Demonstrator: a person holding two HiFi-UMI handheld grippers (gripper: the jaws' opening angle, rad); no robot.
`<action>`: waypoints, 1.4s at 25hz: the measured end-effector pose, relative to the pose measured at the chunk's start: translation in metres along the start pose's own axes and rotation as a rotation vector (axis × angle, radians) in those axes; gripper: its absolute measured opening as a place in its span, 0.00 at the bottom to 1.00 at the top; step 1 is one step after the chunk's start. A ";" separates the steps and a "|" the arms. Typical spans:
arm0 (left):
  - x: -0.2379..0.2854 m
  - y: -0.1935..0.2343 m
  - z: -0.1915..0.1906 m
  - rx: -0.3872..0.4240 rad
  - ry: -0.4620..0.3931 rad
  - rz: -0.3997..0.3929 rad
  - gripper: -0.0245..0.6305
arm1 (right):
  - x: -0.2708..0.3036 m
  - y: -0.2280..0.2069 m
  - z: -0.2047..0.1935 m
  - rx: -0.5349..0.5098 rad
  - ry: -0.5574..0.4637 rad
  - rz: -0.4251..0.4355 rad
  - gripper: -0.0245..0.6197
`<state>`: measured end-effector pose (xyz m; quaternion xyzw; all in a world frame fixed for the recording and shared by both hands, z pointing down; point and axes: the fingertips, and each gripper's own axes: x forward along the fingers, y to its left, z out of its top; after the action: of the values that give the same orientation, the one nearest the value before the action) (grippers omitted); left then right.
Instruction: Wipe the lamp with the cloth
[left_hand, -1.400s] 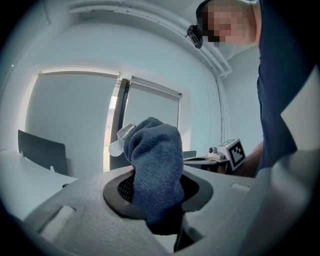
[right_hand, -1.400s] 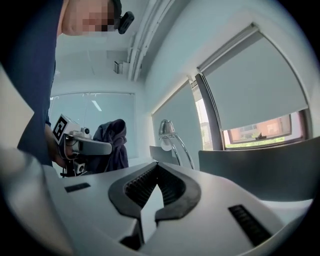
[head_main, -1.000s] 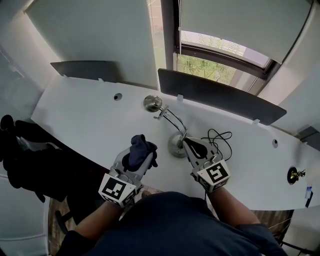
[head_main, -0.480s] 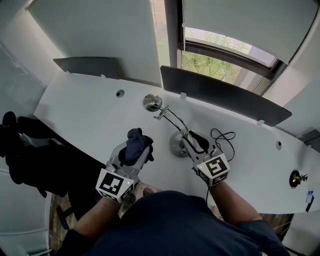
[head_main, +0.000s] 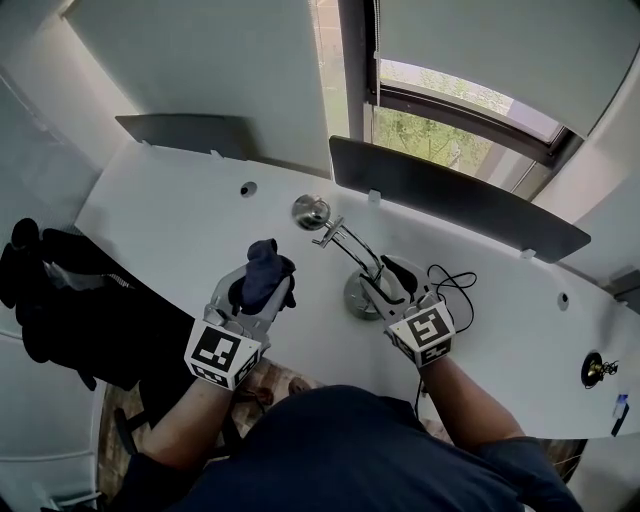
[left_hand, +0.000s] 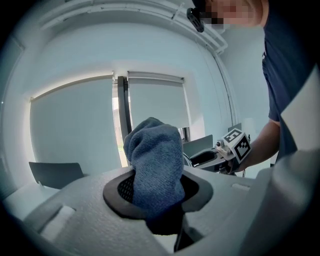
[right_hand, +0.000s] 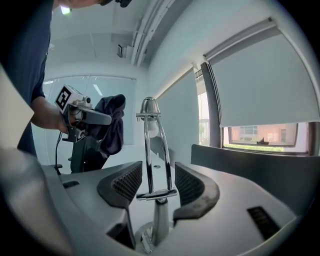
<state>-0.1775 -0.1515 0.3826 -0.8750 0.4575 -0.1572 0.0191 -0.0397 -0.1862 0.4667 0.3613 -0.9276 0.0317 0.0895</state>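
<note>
A chrome desk lamp (head_main: 350, 247) stands on the white table (head_main: 180, 230), its round head (head_main: 311, 211) low at the far end of its thin twin-rod arm. My left gripper (head_main: 262, 278) is shut on a bunched dark blue cloth (head_main: 265, 266), left of the lamp and apart from it. The cloth (left_hand: 155, 160) bulges up between that gripper's pads. My right gripper (head_main: 385, 279) is at the lamp's base (head_main: 357, 297), its jaws opening. The lamp's rods (right_hand: 157, 160) rise between those pads (right_hand: 125, 185) without touching either.
A black cable (head_main: 452, 284) coils on the table right of the lamp. Dark divider panels (head_main: 450, 195) (head_main: 180, 132) line the table's far edge below the window. A black chair with dark things (head_main: 60, 300) sits at the left. A small brass object (head_main: 597, 368) stands far right.
My right gripper's jaws have opened off the lamp's rods. My left gripper has carried the cloth farther over the table, closer to the lamp head.
</note>
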 end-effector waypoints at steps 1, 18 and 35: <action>0.002 0.001 -0.001 0.006 0.012 -0.005 0.24 | 0.001 0.000 -0.001 -0.001 0.003 0.004 0.35; 0.028 0.016 0.002 0.135 0.116 -0.029 0.24 | 0.007 0.000 -0.008 -0.031 -0.001 0.045 0.28; 0.065 0.030 0.001 0.528 0.347 0.020 0.24 | 0.008 -0.001 -0.009 -0.034 -0.024 0.043 0.28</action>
<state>-0.1665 -0.2211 0.3936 -0.7954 0.4057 -0.4174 0.1689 -0.0438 -0.1908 0.4768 0.3401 -0.9365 0.0135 0.0840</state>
